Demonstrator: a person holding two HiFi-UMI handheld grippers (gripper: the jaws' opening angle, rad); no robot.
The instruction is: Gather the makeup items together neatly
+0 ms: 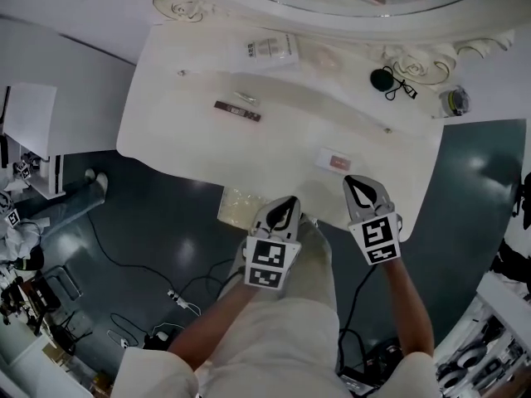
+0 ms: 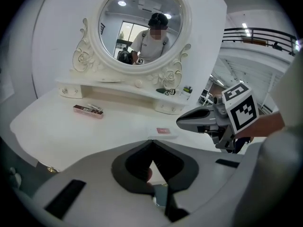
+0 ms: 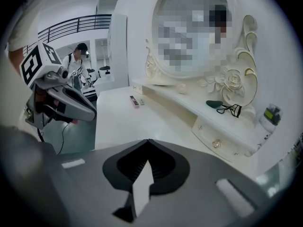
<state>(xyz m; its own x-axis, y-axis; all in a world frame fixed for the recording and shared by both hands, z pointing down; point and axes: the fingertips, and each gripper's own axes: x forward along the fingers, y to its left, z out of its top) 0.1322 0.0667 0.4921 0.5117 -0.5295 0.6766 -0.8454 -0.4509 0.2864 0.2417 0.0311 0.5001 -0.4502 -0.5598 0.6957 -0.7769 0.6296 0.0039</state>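
Small pink-labelled compact [image 1: 334,161] lies flat on tabletop [image 1: 191,131], close to near edge. Dark slim case [image 1: 237,111] farther left, well apart. White box [image 1: 271,50] at far side. Right tongs [image 1: 358,185] closed, just right of compact. Left tongs [image 1: 284,210] closed, off the near edge.

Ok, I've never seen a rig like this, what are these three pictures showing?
No robot: a person at a white dressing table holds a hand-held gripper in each hand. One picture looks down from a camera on their head; the others come from cameras on the left hand-held gripper and right hand-held gripper. On the table lie a dark slim case and a pink-labelled flat box; an eyelash curler sits on the shelf behind. Both hand-held grippers are shut, seemingly empty.
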